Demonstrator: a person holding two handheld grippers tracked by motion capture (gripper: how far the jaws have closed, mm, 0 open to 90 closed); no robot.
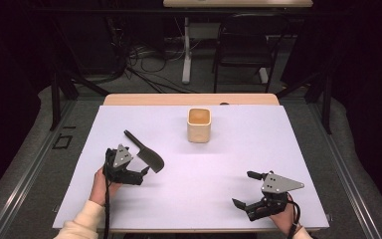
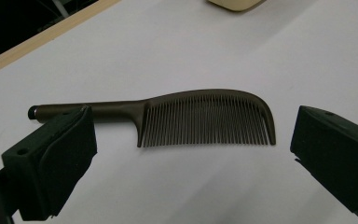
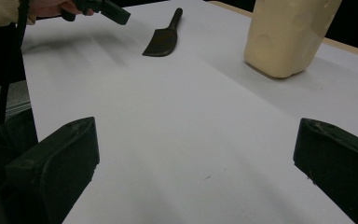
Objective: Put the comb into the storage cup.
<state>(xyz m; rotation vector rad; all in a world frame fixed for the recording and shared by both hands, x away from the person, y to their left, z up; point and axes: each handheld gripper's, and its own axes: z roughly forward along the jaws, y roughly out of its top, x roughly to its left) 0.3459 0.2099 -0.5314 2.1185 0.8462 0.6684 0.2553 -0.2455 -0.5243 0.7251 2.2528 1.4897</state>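
Dark brown comb point(image 2: 205, 119) flat on white desk point(image 1: 219, 164), ungrasped | left gripper point(image 2: 186, 154) jaws spread, straddling it | right gripper point(image 1: 253, 191) spread, idle | cup point(image 1: 199, 125) beyond, apparently empty

A dark brown comb point(image 2: 205, 119) with a long thin handle and a curved back lies flat on the white table sheet point(image 1: 219, 169), left of the middle, teeth facing the near edge, while a pale square wooden cup point(image 1: 199, 125) stands upright farther back, well apart from it.
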